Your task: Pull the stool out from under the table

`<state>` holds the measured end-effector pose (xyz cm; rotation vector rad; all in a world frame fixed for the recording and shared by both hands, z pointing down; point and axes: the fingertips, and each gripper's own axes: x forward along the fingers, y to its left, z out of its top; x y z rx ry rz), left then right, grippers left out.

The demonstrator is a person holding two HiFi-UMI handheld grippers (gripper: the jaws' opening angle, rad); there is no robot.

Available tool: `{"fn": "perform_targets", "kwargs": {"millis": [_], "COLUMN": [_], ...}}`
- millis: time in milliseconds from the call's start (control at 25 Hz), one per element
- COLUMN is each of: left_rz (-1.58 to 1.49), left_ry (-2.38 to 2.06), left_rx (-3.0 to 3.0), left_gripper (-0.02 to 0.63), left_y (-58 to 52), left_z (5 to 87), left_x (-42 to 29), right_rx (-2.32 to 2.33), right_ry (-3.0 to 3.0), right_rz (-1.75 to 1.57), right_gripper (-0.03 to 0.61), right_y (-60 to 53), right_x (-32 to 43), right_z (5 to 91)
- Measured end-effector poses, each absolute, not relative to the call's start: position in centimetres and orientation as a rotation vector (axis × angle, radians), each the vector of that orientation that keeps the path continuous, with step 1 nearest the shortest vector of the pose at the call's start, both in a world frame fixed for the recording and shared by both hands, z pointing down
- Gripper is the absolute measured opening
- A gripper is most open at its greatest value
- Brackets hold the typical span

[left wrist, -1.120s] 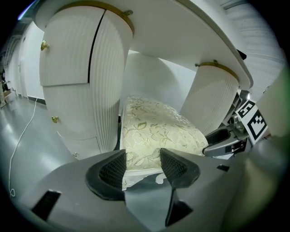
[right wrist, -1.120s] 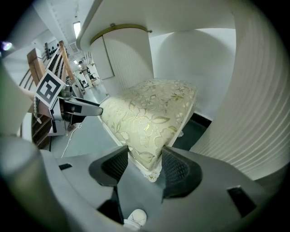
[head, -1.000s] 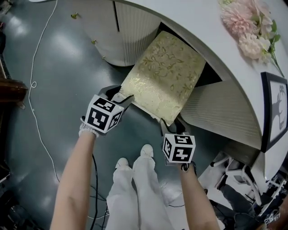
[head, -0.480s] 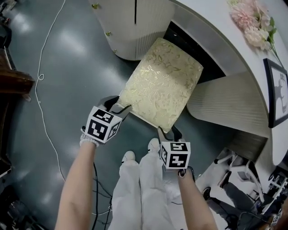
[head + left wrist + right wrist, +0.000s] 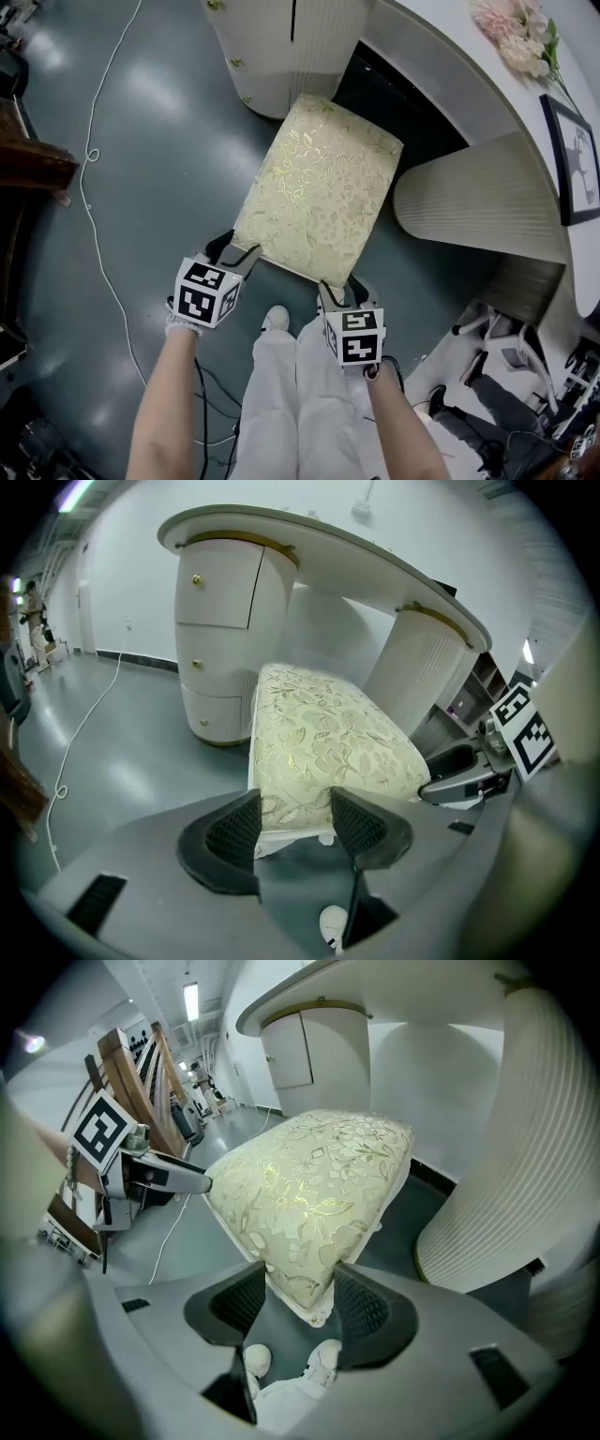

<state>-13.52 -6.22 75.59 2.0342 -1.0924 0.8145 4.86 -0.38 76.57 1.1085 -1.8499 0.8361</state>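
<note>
Grip: left hand-held gripper [image 5: 239,253] and right hand-held gripper [image 5: 337,289] are clamping stool [image 5: 319,183] corners.
Pull: be drawing both evenly toward frame bottom.

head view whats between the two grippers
Near edge of the gold floral fabric stool, corners clamped by left gripper and right gripper; head view shows it.
</note>
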Motion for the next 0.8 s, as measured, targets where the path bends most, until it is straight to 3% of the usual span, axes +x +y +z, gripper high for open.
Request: {"fn": "perform_targets", "kwargs": {"millis": [800], "left_rz": [0.823], "left_ry": [-1.165], "left_rx": [1.787], "left_gripper": [0.249], "left_y": [9.3], "left_z": [75.4], "left_x": [-17.7], "right_rx": [0.828], "right_ry": [-1.838], "right_rz": [0.824], "right_gripper": [0.245], "right_y": [11.6], "right_x": [1.0], "right_z": [76.3]}}
